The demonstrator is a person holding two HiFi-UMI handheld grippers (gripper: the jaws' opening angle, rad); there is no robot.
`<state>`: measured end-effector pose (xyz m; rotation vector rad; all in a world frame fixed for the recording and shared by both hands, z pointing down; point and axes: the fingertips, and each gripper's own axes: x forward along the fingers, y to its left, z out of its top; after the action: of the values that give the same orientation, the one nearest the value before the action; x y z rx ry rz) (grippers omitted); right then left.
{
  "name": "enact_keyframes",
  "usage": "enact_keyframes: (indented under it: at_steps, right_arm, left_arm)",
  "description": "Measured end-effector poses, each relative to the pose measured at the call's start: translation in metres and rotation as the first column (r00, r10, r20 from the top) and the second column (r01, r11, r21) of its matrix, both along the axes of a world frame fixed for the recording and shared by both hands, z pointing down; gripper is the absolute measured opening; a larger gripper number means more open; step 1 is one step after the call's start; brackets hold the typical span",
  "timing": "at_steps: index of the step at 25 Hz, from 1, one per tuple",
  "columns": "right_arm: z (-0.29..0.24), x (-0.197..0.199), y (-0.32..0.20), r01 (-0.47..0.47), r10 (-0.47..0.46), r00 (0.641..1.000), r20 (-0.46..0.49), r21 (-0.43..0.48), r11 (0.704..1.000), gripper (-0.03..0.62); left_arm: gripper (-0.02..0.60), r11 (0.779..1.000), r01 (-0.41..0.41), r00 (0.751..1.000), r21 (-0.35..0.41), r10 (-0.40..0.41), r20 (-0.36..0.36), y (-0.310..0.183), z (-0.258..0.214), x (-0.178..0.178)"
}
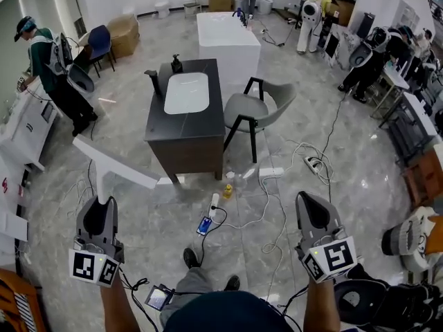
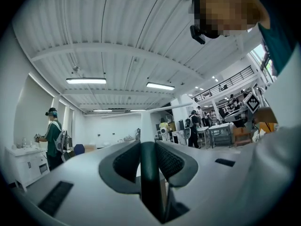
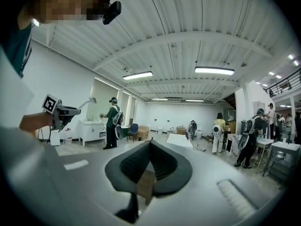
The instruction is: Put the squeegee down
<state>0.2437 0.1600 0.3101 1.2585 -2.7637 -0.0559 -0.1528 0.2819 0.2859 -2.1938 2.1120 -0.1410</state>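
Note:
The white T-shaped squeegee [image 1: 104, 168] stands out ahead of my left gripper [image 1: 102, 203], its blade slanting from upper left to lower right over the floor. My left gripper [image 2: 148, 144] is shut on the squeegee's dark handle [image 2: 149, 178]; the white stem and blade [image 2: 165, 108] rise beyond the jaws. My right gripper [image 1: 310, 199] is held level at the right, shut, with nothing in it. In the right gripper view its jaws [image 3: 150, 142] meet at the tip. That view also shows the left gripper [image 3: 60, 111] with the squeegee [image 3: 87, 101] at the far left.
A dark vanity [image 1: 181, 133] with a white sink stands ahead, a grey chair [image 1: 255, 109] beside it and a white tub [image 1: 225, 39] behind. Cables, a power strip [image 1: 313, 163], a yellow bottle [image 1: 228, 189] and a phone [image 1: 204, 225] lie on the floor. People work around the room.

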Motion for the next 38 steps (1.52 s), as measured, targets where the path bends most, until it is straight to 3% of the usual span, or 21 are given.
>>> enact_keyframes:
  at_steps: [11,21,30,38]
  right_arm:
    - [-0.018,-0.096,-0.065,-0.109,0.109,0.994,-0.012,0.029,0.994,0.011]
    - [-0.023,-0.16,-0.099,-0.171,0.173,0.984,-0.052,0.04,0.984,0.011]
    - [-0.006,-0.176,-0.162,-0.124,0.125,0.991,-0.053,0.018,0.992,0.011]
    - [0.0,-0.168,-0.264,0.003,-0.003,1.0,-0.007,0.005,1.0,0.011]
  left_arm:
    - [0.092,0.99,-0.135,0.991,0.027,0.135,-0.013,-0.116,-0.005,-0.095]
    - [0.093,0.975,-0.214,0.976,0.051,0.216,-0.026,-0.181,-0.002,-0.156]
    - [0.094,0.985,-0.168,0.985,0.027,0.169,-0.033,-0.22,0.015,-0.171]
    - [0.094,0.998,-0.054,0.999,-0.011,0.054,-0.005,-0.267,0.012,-0.145]
